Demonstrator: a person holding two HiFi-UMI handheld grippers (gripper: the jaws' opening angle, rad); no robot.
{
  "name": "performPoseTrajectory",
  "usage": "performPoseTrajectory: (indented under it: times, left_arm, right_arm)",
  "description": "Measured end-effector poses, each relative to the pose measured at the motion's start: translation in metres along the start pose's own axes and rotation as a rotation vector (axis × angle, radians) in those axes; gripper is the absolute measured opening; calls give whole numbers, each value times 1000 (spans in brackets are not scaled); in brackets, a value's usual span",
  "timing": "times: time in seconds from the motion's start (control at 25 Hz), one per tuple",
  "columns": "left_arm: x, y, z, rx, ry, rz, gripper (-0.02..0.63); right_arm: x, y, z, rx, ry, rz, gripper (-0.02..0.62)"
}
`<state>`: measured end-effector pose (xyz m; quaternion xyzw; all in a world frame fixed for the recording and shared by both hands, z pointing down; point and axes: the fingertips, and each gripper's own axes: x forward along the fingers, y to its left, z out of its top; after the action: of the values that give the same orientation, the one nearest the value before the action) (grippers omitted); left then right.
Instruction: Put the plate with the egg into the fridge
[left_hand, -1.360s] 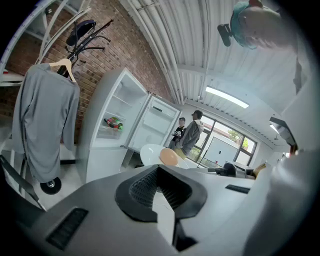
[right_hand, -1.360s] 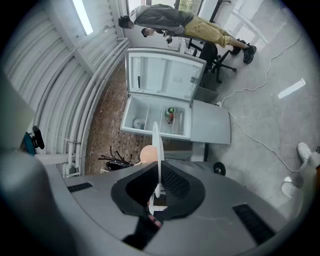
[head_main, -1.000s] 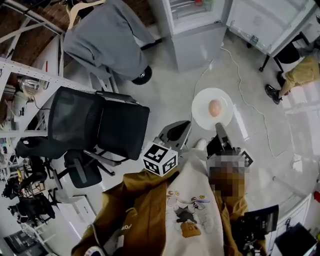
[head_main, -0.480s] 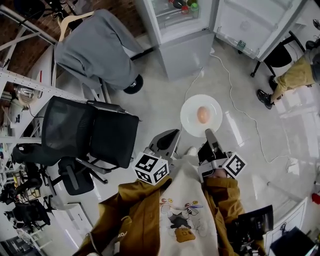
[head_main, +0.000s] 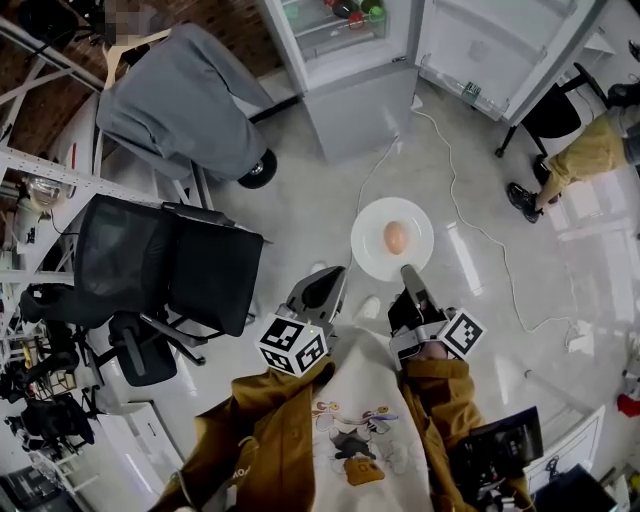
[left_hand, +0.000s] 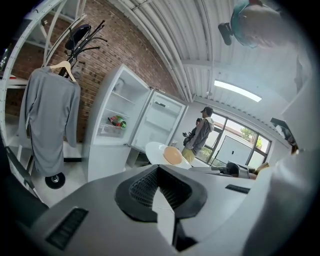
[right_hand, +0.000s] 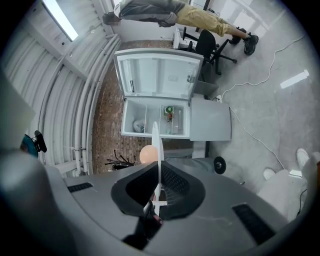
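Note:
A white plate with a brown egg on it hangs level over the grey floor. My right gripper is shut on the plate's near rim. In the right gripper view the plate stands edge-on between the jaws, with the egg beside it. My left gripper is to the left of the plate, shut and empty; its own view shows the plate and egg beyond the jaws. The fridge stands ahead with its door swung open and bottles on a shelf.
A black office chair stands at the left. Behind it a grey coat hangs on a rack. A white cable runs over the floor from the fridge. A person is at the far right, by a dark chair.
The plate and both grippers have come closer to the fridge. More of the fridge's open inside now shows at the top of the head view.

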<state>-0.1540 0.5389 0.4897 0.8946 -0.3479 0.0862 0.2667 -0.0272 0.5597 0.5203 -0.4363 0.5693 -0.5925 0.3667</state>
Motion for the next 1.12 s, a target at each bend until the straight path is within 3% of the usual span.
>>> performPoseTrajectory:
  times: [0.28, 0.68, 0.88, 1.12]
  left_arm:
    - [23, -7, 0, -5, 9, -16, 6]
    - [55, 17, 11, -42, 24, -57, 6]
    - [78, 47, 25, -64, 36, -62, 6]
    - [112, 88, 69, -72, 26, -90, 6]
  right_arm:
    - [6, -2, 20, 1, 7, 6, 20]
    - [43, -5, 36, 3, -2, -15, 20]
    - [81, -5, 45, -4, 2, -23, 20]
    - [138, 4, 59, -2, -11, -41, 20]
